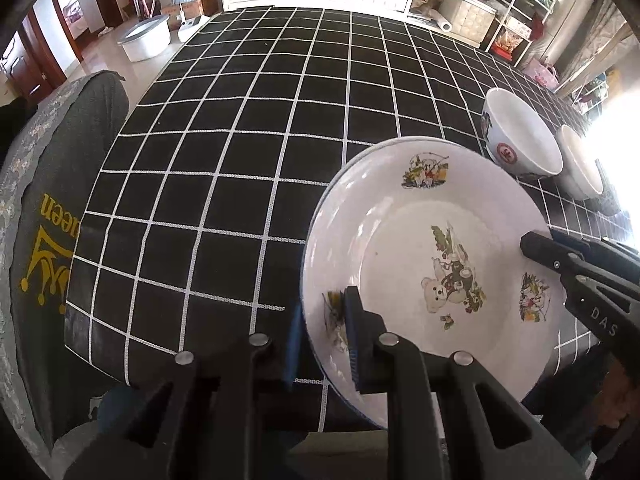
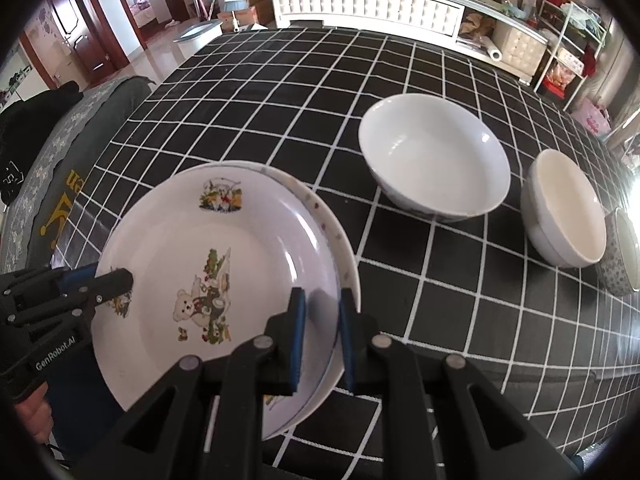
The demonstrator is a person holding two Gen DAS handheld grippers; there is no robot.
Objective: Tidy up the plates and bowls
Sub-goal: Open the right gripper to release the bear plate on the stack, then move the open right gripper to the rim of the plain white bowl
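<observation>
grips the bear plate point(image 1: 400, 240) from two opposite sides: with the left hand-held gripper point(image 1: 324, 344) clenched on the left rim, one blue pad inside the rim and one outside, and with the right hand-held gripper point(image 2: 322, 336) clenched in the same way on the right rim. keeps it almost flat and face up between the two, so carries it across its width and not by one edge only. holds it directly over a second plate point(image 2: 339, 236) with a speckled rim, a little to the left of centre in the right wrist view, so leaves only the right crescent of the lower one visible. cannot tell whether it touches the lower plate or hangs just above it, nor whether the outer right pad catches also the lower rim. needs probably, for the coming move, a small shift toward the right and then straight down, to centre one plate on the other. finds both hand-held grippers equally near, so no choice of arm here. leaves the big white bowl point(image 2: 432, 152) and the smaller bowl point(image 2: 568, 216) well apart at the right on the tabletop point(image 2: 280, 80), not yet nested, judging by the task.
</observation>
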